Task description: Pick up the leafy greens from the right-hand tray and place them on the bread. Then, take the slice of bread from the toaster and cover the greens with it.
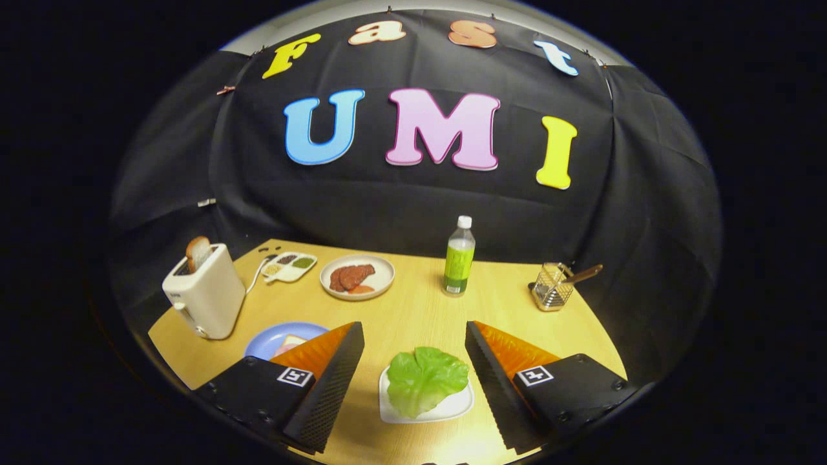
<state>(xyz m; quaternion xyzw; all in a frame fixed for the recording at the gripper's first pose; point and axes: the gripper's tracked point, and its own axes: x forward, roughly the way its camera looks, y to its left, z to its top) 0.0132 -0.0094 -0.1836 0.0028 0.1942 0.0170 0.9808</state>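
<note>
The gripper point(413, 352) is wide open, holding nothing; the lettuce point(426, 380) lies on its white tray point(452, 408) between the fingers, near the desk's point(420, 310) front edge

Green lettuce leaf point(426, 380) flat on white tray point(460, 405), between claw point(413, 342) fingers.

Even overhead light falls bright on the desk point(413, 310); short soft shadows sit under the bottle point(459, 258) and toaster point(205, 297). Fisheye bending curves the frame's edges, which darken.
</note>
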